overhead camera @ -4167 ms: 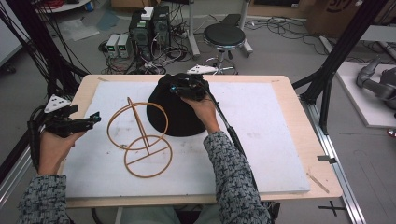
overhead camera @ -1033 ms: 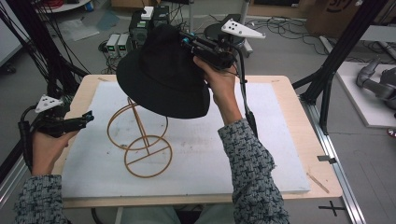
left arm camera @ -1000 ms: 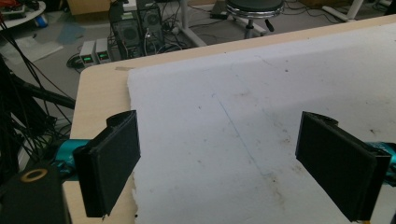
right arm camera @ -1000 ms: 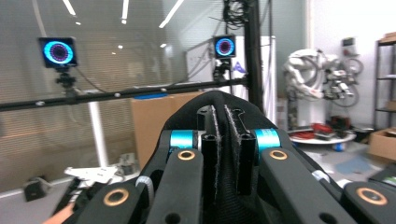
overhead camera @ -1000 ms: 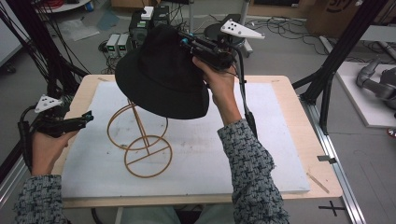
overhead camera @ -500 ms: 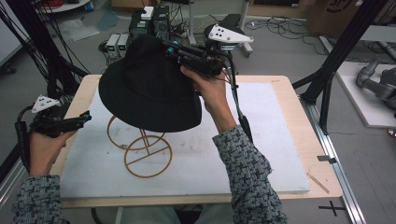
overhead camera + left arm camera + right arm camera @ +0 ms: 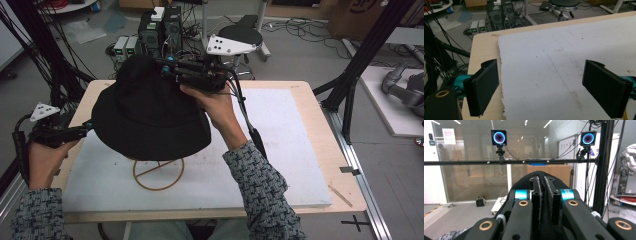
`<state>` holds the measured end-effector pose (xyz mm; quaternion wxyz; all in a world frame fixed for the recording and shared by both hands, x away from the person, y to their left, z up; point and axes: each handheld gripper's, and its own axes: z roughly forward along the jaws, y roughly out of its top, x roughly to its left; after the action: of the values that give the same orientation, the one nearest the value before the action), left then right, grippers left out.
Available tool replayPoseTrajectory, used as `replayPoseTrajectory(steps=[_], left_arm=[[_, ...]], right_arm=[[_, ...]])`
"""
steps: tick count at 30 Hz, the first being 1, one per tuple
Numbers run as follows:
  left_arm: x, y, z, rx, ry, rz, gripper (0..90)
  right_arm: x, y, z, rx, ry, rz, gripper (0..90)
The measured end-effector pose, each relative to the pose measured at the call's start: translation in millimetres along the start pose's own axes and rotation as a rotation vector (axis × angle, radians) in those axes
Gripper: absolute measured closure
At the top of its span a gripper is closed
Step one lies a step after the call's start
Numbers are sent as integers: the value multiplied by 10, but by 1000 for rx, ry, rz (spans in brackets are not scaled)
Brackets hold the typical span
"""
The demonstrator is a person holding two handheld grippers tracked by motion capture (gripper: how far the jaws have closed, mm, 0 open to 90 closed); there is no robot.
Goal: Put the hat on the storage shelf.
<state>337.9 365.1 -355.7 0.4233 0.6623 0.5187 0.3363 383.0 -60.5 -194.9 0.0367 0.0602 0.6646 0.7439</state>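
My right hand-held gripper point(image 7: 167, 70) clamped on black hat point(image 7: 147, 112), above wire stand point(image 7: 158, 174); left hand-held gripper point(image 7: 85, 127) wide open, empty.

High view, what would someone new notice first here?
A big black hat held in the air over the white mat, pinched at its brim by the right gripper. Under it a wooden ring stand peeks out, while the left gripper waits open at the table's left edge.
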Motion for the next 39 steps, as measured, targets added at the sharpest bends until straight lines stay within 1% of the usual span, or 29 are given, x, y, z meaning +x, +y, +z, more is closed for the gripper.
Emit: replayPoseTrajectory(steps=[3,5,6,9,11,13,17,18,20,22,23,24,28,33,35,39], left_arm=[[7,-2,-3,1,1,-1,142],[9,-4,-3,2,2,-1,142],[8,-5,-2,2,2,-1,142],[1,-4,4,4,0,1,142],[-3,-3,7,6,-1,1,142],[-6,-7,13,7,-2,-1,142],[2,-8,11,7,-2,-2,142],[4,-8,8,7,-1,-2,142],[13,-8,2,5,1,-5,142],[23,-11,-4,4,3,-5,142],[27,-12,-5,4,6,-5,142],[33,-13,-7,6,6,-4,142],[41,-17,-12,6,8,-7,142],[43,-11,-19,2,9,-6,142],[41,-12,-17,3,9,-7,142],[39,-14,-11,5,9,-7,142]], right_arm=[[18,-20,8,1,11,-4,858],[31,-43,10,3,24,4,858],[37,-72,18,8,39,4,858],[46,-91,25,12,53,7,858],[61,-112,45,23,76,7,858],[72,-118,52,29,80,8,858],[110,-148,83,46,102,-3,858],[118,-166,98,49,114,-3,858],[125,-174,104,52,121,-4,858],[134,-189,122,63,134,-4,858],[142,-204,140,76,139,-8,858],[142,-204,140,76,139,-8,858],[145,-251,167,91,165,-18,858],[147,-293,166,96,180,-17,857],[132,-343,147,100,181,-3,857],[119,-391,135,107,186,2,856]])
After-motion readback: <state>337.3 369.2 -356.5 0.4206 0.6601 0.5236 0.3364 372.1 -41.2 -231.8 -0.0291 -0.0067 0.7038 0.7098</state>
